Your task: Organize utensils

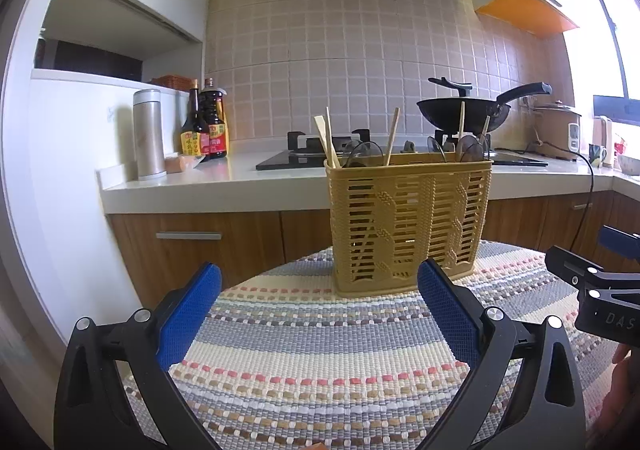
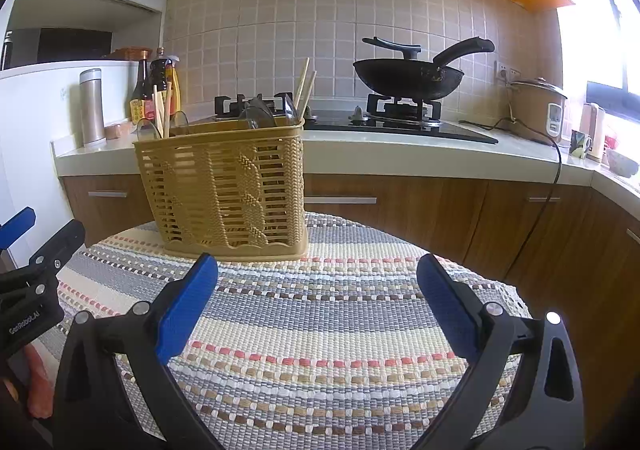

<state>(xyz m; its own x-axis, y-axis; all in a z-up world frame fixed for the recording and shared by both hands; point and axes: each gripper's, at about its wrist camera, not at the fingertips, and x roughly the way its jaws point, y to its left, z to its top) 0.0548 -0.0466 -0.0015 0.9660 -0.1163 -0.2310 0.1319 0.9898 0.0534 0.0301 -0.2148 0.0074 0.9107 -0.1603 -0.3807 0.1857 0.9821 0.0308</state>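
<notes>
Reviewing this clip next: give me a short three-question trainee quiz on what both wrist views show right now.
1. True or false: the tan slotted plastic utensil basket stands upright on the striped woven mat.
2. Multiple choice: the left gripper and right gripper are: A) both open and empty, B) both shut on chopsticks, C) one open, one shut.
3. Fill in: the black wok sits on the ____ burner of the black gas stove, as the cameras see it.

Key: 1 true; 2 A; 3 right. Wooden chopsticks and clear plastic spoons already stand in the basket.
</notes>
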